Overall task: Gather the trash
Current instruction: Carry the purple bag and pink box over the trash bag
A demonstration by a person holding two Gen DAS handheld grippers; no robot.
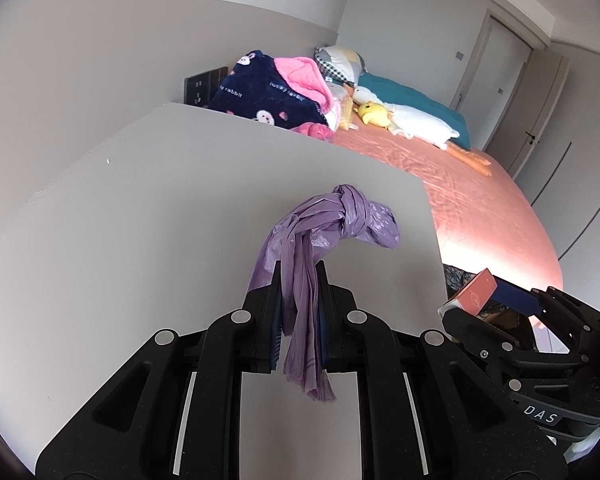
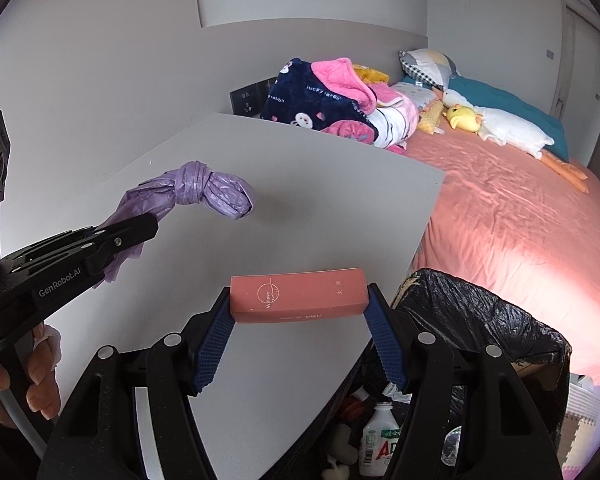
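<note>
My left hand-held gripper (image 1: 299,276) pinches a crumpled, knotted purple bag (image 1: 340,216); my right hand-held gripper (image 2: 299,300) clamps a pink box (image 2: 298,294) endwise, above the counter (image 2: 320,184).

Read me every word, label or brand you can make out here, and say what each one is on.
"Willove": pink box; its smaller print is unreadable.
"GenRobot.AI": left gripper.
"DAS": right gripper.
"lucky rabbit": navy blanket.
Bottle: partial "A"; rest unreadable.
</note>
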